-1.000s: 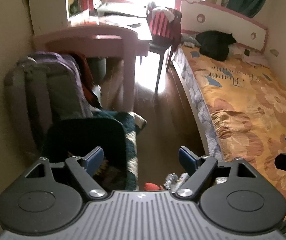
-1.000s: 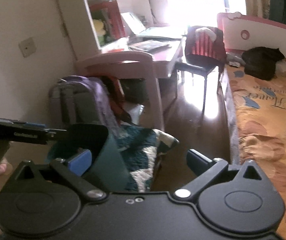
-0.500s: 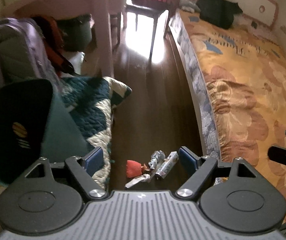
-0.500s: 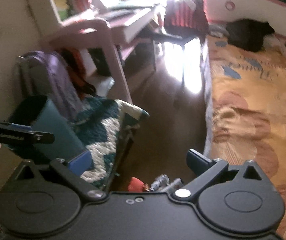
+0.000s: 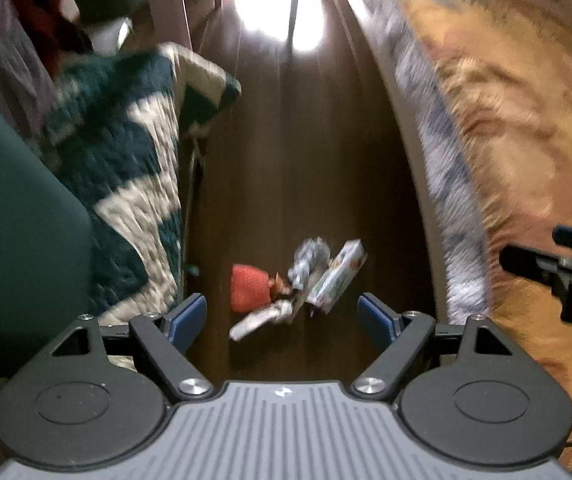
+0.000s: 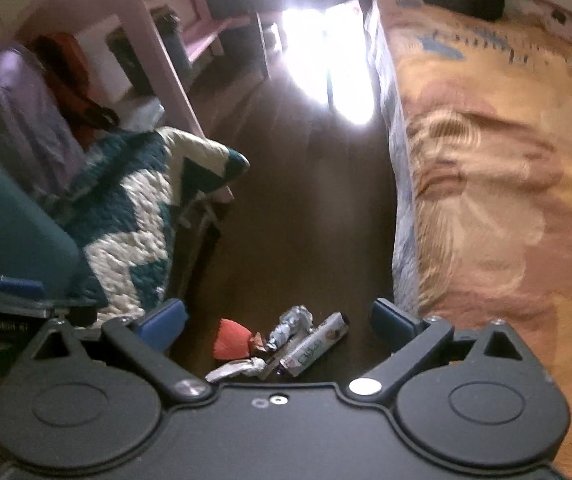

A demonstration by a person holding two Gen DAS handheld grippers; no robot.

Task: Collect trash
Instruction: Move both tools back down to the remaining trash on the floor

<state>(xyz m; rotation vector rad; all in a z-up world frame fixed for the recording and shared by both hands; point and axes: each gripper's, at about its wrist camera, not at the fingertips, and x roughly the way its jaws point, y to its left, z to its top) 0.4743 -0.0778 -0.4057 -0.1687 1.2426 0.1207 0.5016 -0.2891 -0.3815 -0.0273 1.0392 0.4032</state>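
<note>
A small heap of trash lies on the dark wood floor: a red wrapper, crumpled silver foil, a printed packet and a white wrapper. My left gripper hangs open above the heap, nothing between its fingers. My right gripper is open too, over the same red wrapper, foil and packet. A teal bin stands at the left, also in the right wrist view as the teal bin.
A teal-and-cream zigzag quilt hangs beside the bin. The bed with an orange floral cover borders the floor strip on the right. A pink desk leg, a purple backpack and a chair stand further back.
Both grippers have dropped toward the floor and tilted downward. The trash heap has come into view and grown larger between the fingers. Both stay open.
</note>
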